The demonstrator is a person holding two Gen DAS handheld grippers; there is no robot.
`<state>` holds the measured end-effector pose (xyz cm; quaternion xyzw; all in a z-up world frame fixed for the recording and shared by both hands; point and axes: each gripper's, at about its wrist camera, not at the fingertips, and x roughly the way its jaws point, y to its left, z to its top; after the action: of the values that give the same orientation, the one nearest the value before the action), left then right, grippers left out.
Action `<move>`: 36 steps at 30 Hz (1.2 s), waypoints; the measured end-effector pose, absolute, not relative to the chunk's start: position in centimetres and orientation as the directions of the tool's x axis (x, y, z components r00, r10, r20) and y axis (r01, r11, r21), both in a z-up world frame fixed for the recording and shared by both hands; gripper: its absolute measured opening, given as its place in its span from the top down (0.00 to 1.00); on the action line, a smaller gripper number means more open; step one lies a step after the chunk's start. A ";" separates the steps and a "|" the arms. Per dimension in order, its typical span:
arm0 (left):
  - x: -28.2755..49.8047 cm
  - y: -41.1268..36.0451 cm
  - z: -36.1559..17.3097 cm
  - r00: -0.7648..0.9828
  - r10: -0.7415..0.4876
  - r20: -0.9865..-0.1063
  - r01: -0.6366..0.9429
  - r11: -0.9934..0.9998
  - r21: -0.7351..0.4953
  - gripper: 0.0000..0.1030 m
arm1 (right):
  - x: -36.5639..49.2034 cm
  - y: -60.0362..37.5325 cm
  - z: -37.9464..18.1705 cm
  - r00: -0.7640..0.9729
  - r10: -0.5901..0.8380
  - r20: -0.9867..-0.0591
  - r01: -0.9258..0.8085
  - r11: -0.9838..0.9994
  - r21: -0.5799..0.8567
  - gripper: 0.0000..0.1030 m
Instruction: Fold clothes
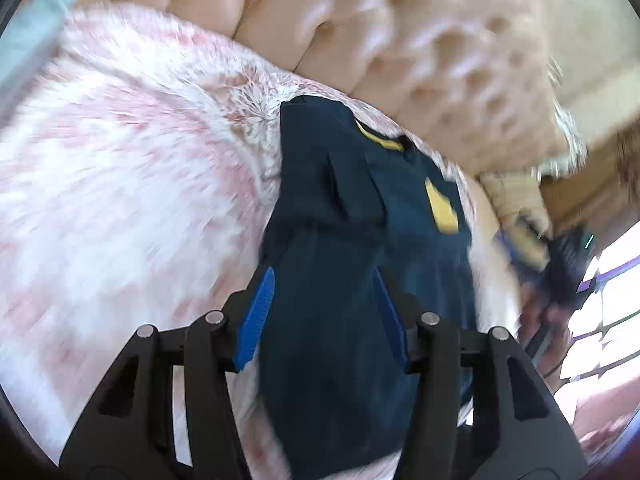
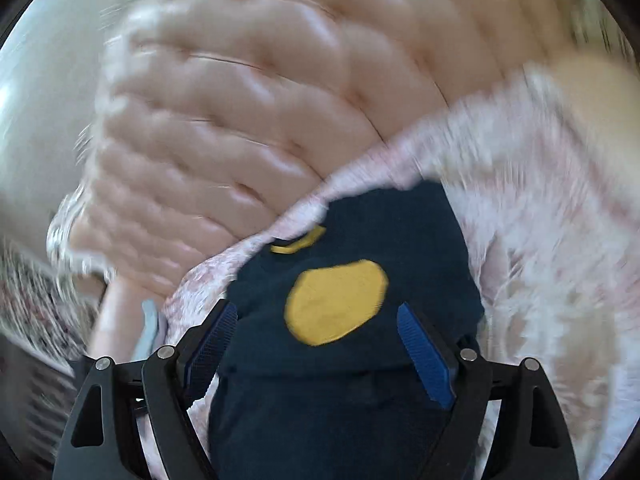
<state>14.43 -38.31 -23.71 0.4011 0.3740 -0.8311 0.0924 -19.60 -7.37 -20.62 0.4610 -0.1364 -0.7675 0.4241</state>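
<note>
A dark navy garment (image 1: 340, 280) with yellow patches lies on a bed covered by a pink and white floral bedspread (image 1: 132, 168). In the left wrist view the garment runs as a long, partly folded strip from near the tufted peach headboard (image 1: 400, 52) back toward the camera, with a raised fold down its middle. Its far edge stops just short of the headboard, and a narrow band of bedspread shows between them.

The left claw (image 1: 324, 312) is half open. Its blue pads (image 1: 256, 320) stand on either side of the navy cloth without pressing on it, so nothing is gripped. To the left of the garment the bedspread is wide and bare, the largest free room for moving. To the right the bed ends close by, where a hand holding the other tool (image 1: 560, 256) appears as a blur against a bright tiled floor (image 1: 600, 320).

In the right wrist view the right claw (image 2: 316, 344) is spread wide, its blue pads (image 2: 424, 356) well apart over the cloth and holding nothing. A large yellow oval patch (image 2: 336, 300) lies on the navy cloth ahead of the pads, and a smaller yellow mark (image 2: 300, 242) sits at the garment's far edge. The bedspread's edge (image 2: 360, 172) curls along the foot of the headboard. A pale blue cloth (image 2: 148, 328) shows at the left, beside the bed's edge.

Both views are smeared by motion. No writing, label or brand can be read on the garment or elsewhere.
</note>
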 end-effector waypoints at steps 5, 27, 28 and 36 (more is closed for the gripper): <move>22.6 -33.1 -23.5 -0.665 0.080 -0.743 0.392 -0.809 -0.438 0.44 | -10.0 -1.6 -17.6 -0.265 -0.820 -0.508 0.532 -0.563 0.632 0.19; 28.0 -23.7 -24.0 -0.671 0.097 -0.735 0.149 -0.954 -0.262 0.44 | 3.2 6.3 -18.7 -0.427 -0.449 -0.785 0.604 -0.788 0.122 0.19; 28.2 -23.5 -23.8 -0.672 0.087 -0.735 0.136 -0.962 -0.238 0.44 | 4.1 5.1 -19.1 -0.453 -0.415 -0.789 0.649 -0.760 0.027 0.19; 28.7 -21.4 -24.8 -0.660 -0.074 -0.748 0.059 -0.997 0.047 0.44 | 6.1 1.2 -21.8 -0.389 -0.411 -0.825 0.786 -0.615 -0.064 0.19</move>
<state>28.73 -21.43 -24.83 0.4107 -0.0092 -0.9110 0.0365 6.11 1.25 -21.80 0.4074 0.2302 -0.8010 0.3734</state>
